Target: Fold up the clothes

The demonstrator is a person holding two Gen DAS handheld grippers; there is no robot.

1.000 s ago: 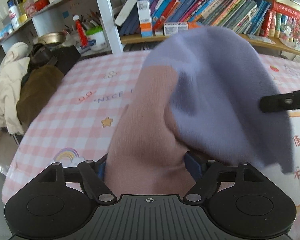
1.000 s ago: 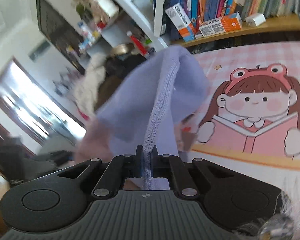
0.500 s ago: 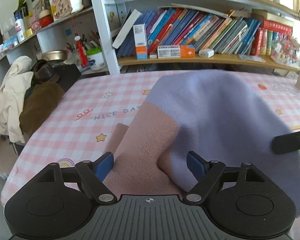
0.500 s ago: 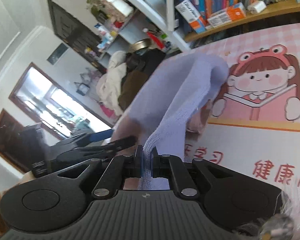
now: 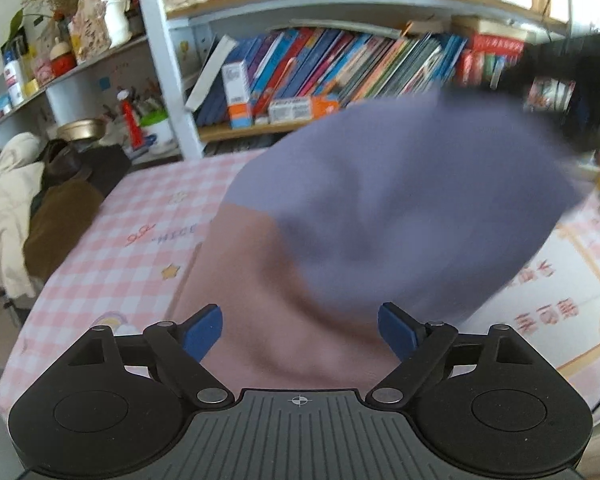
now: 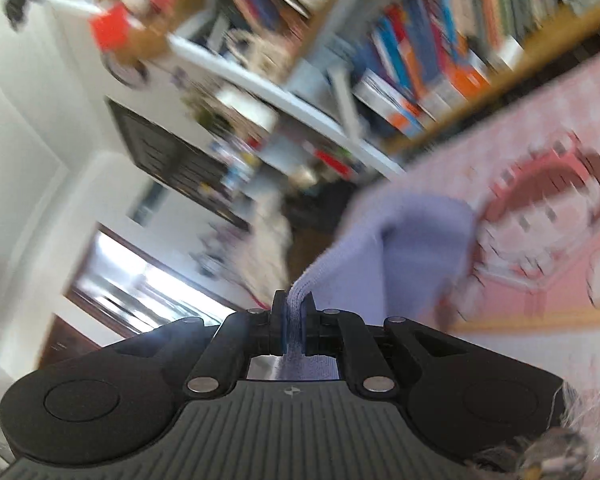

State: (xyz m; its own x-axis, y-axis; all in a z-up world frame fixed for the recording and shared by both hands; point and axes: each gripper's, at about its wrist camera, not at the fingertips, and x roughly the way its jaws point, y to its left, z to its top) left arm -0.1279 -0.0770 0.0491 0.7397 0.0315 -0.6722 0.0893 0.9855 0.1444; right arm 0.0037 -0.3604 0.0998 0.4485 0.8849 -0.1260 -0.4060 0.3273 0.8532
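Observation:
A knit garment [image 5: 380,208] with a lavender part and a dusty pink part [image 5: 260,300] hangs up off the pink checked table [image 5: 140,248]. My left gripper [image 5: 300,326] is open, its blue pads either side of the pink part, gripping nothing. My right gripper [image 6: 294,316] is shut on the lavender edge [image 6: 400,248] and holds it up high; it shows as a dark blur at the upper right of the left wrist view [image 5: 580,80].
A bookshelf [image 5: 340,68] full of books stands behind the table. A pile of coats [image 5: 28,216] lies at the left edge. The tablecloth carries a cartoon girl print [image 6: 552,240]. The right wrist view is motion-blurred.
My left gripper has let go of the pink part and opened wide. My right gripper has swung up and to the right, lifting the lavender part.

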